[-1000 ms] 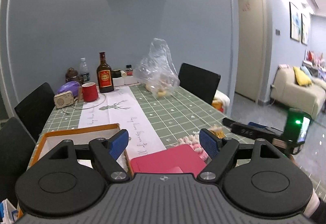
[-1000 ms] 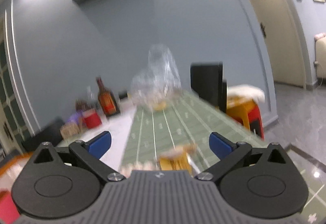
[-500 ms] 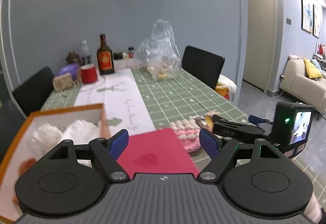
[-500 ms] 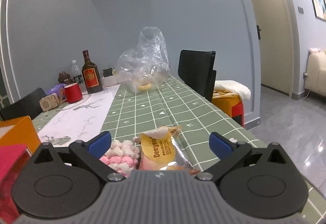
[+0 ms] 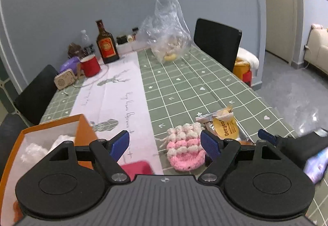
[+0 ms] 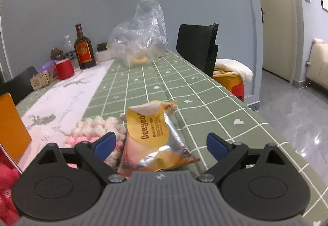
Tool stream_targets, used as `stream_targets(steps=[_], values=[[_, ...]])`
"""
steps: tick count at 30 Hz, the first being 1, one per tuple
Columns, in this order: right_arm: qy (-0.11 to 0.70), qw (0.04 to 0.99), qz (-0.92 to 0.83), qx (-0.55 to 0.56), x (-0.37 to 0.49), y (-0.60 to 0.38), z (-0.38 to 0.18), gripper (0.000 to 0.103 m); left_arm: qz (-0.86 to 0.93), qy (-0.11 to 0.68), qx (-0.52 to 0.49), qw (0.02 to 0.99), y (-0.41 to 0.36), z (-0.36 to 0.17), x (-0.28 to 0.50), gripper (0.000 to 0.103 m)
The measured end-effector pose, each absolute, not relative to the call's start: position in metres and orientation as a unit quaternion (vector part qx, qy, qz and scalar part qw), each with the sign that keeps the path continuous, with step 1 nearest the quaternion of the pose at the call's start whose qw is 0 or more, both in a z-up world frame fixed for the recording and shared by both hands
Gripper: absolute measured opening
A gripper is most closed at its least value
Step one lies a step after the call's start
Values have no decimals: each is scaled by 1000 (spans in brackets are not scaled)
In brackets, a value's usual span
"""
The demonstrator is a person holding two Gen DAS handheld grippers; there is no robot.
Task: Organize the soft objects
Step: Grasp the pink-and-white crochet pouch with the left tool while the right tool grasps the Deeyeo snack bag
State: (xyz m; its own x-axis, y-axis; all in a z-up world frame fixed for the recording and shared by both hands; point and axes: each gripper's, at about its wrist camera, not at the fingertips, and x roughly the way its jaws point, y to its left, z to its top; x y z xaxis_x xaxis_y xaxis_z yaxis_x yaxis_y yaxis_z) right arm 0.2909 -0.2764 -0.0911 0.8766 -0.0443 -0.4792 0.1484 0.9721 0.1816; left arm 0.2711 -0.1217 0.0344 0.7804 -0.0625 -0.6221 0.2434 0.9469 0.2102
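The person looks to be at the reaching stage, lining up on the soft things by the table's near edge, with the orange box (image 5: 51,126) to the left probably where they belong. The right gripper (image 6: 162,145) has its jaws closing but not yet touching anything, and the foil snack packet (image 6: 151,135) lies on the green tablecloth (image 6: 184,90) right between them, so the next move calls for easing forward and pinching it gently. The left gripper (image 5: 165,142) is spread wide and empty, the pink crocheted piece (image 5: 184,149) lying just ahead toward its right finger, touching the packet's side.
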Motion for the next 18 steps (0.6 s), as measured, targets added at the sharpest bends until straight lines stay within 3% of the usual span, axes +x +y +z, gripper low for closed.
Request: stream_targets(steps=[6, 8, 12, 14, 18], values=[[287, 946, -50, 145, 304, -287, -100, 92, -115, 378, 157, 905, -132, 6, 309, 93], [281, 945, -41, 161, 301, -291, -101, 80, -115, 399, 145, 898, -132, -1, 321, 93], [281, 946, -31, 156, 302, -288, -101, 73, -113, 419, 126, 892, -131, -9, 330, 93], [282, 948, -11, 151, 302, -287, -100, 62, -105, 420, 114, 894, -128, -9, 329, 93], [286, 954, -21, 86, 297, -281, -94, 59, -117, 397, 125, 902, -131, -4, 324, 92]])
